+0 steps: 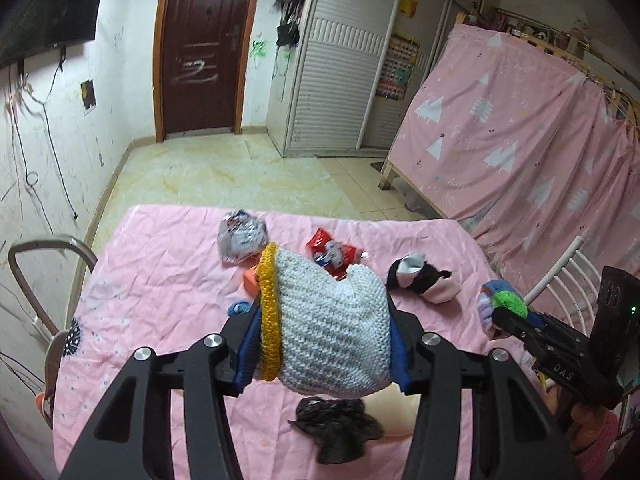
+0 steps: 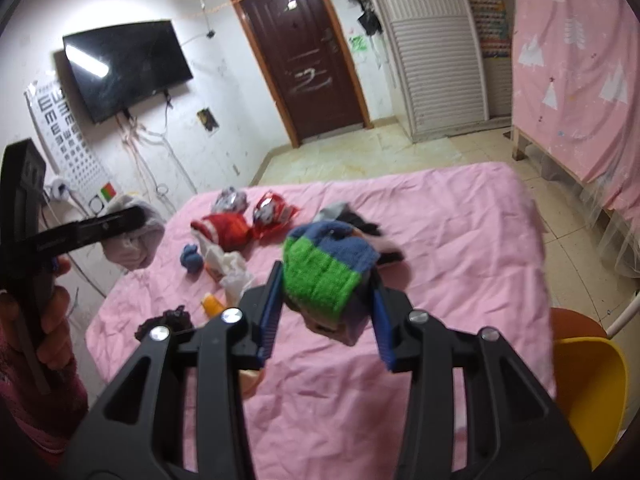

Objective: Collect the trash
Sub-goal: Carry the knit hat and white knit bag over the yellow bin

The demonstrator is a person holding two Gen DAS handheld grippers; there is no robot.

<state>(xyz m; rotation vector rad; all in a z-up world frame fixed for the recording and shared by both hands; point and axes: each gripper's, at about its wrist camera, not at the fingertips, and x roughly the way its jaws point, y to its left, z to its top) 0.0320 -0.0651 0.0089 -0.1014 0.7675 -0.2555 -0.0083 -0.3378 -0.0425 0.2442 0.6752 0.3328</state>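
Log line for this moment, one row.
left tool: shut on white knit piece | right tool: shut on green-blue knit piece | both above pink sheet

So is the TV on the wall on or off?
Off. The TV screen is black, showing only a bright reflection of a light.

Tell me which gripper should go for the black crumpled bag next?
Probably left. The black bag lies just below the left gripper; the right gripper hangs farther off. But both are full: knitted hat, striped sock.
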